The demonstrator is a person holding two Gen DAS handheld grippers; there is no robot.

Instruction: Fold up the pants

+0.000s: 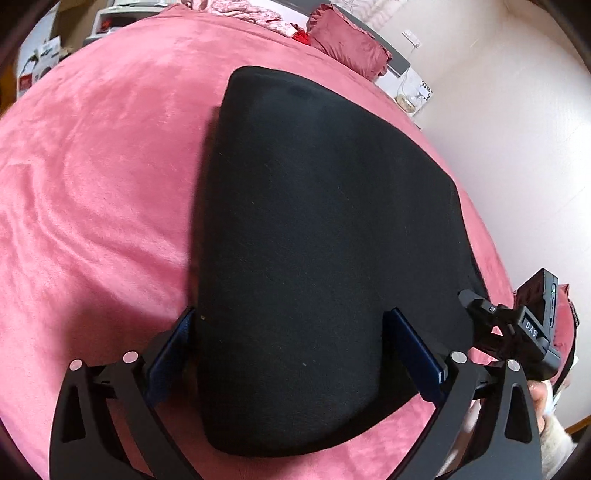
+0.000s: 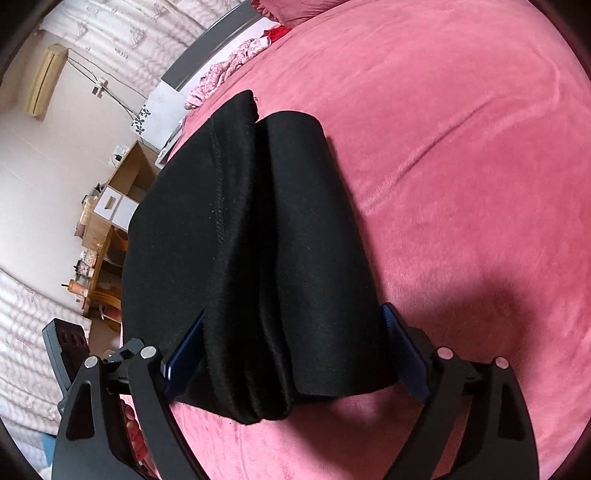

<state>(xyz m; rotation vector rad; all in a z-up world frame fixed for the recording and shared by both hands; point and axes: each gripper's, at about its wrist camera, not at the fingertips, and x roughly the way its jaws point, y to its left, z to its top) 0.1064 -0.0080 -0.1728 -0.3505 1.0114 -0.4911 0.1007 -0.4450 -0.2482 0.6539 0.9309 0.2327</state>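
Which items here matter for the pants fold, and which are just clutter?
In play:
- black pants, folded on the pink bedspread
- left gripper, jaws wide either side of the fold
- right gripper, jaws wide, pads off the cloth

Lying about:
- pink pillow
- floral cloth and red cloth at the bed's far end
- wooden shelf by the wall
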